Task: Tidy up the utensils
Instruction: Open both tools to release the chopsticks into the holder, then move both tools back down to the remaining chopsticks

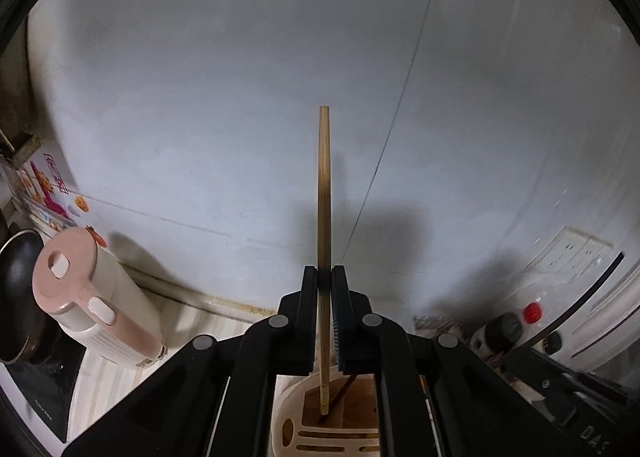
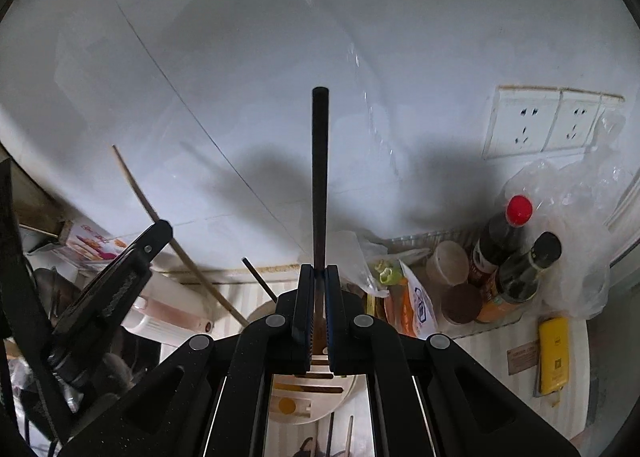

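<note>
clamping a pale bamboo chopstick (image 1: 324, 193) in my left gripper (image 1: 325, 277) and a black chopstick (image 2: 320, 177) in my right gripper (image 2: 319, 277), i feared either tip snagging the cream slotted plastic holder (image 1: 288, 417).

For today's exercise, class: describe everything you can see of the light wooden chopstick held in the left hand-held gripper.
The wooden chopstick is a slim, pale bamboo-like stick, darker brown around its middle and tapering slightly toward its blunt far end. It stands upright against the white wall, clamped between the closed fingers of the left hand-held gripper. Its lower end reaches down into the cream slotted utensil holder, beside a dark stick already leaning inside. From the right wrist view it appears tilted.
</note>
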{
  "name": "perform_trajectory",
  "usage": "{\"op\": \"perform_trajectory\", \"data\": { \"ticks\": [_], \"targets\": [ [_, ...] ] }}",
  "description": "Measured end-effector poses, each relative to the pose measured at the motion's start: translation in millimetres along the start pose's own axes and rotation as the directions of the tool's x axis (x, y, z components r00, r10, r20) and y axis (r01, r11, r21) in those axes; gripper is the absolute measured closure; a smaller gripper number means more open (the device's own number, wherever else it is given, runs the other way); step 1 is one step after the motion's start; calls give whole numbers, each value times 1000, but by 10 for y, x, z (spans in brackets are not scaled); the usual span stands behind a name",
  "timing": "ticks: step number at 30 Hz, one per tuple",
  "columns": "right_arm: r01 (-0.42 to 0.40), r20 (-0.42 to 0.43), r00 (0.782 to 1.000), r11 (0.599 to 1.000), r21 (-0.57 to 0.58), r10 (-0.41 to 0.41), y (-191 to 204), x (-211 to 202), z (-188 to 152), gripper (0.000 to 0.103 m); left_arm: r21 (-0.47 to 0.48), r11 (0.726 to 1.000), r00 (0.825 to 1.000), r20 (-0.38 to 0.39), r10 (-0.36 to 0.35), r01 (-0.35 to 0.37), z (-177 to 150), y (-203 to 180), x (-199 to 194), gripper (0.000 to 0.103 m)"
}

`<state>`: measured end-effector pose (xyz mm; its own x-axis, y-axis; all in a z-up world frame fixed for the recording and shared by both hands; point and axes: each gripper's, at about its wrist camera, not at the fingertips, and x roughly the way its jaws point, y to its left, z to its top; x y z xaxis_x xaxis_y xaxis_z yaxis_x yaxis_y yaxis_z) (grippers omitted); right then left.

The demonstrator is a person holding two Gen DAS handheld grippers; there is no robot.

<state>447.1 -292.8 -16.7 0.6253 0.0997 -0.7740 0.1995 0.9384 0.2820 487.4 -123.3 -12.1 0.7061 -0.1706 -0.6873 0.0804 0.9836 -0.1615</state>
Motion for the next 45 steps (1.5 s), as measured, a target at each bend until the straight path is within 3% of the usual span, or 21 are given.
{"op": "perform_trajectory", "data": {
  "ticks": [6,9,10,11,12,13,14,16,20,23,28,34,37,39,41,42,45],
  "targets": [
    [-3,-87,996,1000,-27,1,-2,224,-18,98,46,998,995,-100,-29,33,-113,-13,152,96],
    [-17,-129,991,1000,-19,15,-30,274,-39,97,56,998,994,-100,-33,39,-135,34,-18,92],
    [-17,-129,992,1000,-17,15,-46,267,-53,92,64,998,996,-90,-19,25,-139,57,-98,84],
    [-13,-127,992,1000,-10,12,-69,243,-62,80,74,997,997,-81,-1,7,-139,87,-190,66],
    [-13,-118,993,1000,0,13,-98,205,-68,74,74,997,997,-74,8,-3,-133,101,-263,56],
    [-17,-104,994,1000,11,18,-128,150,-76,65,68,998,998,-57,15,-11,-138,159,-366,35],
    [-12,-90,996,1000,16,14,-158,97,-85,60,66,998,999,-43,25,-22,-144,191,-425,26],
    [5,-60,998,1000,20,-4,-209,-27,-108,58,59,997,999,-24,42,-41,-182,284,-558,24],
    [51,9,999,998,43,-51,-336,-332,-302,44,66,994,996,-20,84,-82,-389,413,-750,1],
    [75,32,997,995,66,-77,-460,-476,-517,34,73,992,994,-9,106,-105,-618,435,-806,0],
    [97,46,994,992,83,-101,-643,-507,-934,20,92,989,990,-76,123,-116,-1038,464,-712,0],
    [134,-44,990,988,76,-131,-809,-191,-1438,20,131,981,966,-197,167,-142,-1600,525,-427,0],
    [130,-129,985,988,81,-119,-925,92,-1741,24,150,975,943,-267,199,-164,-1910,517,-255,0],
    [126,-185,977,989,84,-108,-1003,269,-1918,36,153,973,919,-331,213,-171,-2134,524,-100,0],
    [111,-238,967,990,90,-87,-1087,443,-2101,59,150,975,903,-375,209,-163,-2321,525,14,1],
    [109,-270,960,990,91,-81,-1140,555,-2210,63,149,976,896,-393,205,-158,-2402,518,66,1],
    [100,-337,940,990,101,-60,-1254,784,-2447,79,153,981,863,-473,180,-121,-2677,471,267,20]
  ]
}}
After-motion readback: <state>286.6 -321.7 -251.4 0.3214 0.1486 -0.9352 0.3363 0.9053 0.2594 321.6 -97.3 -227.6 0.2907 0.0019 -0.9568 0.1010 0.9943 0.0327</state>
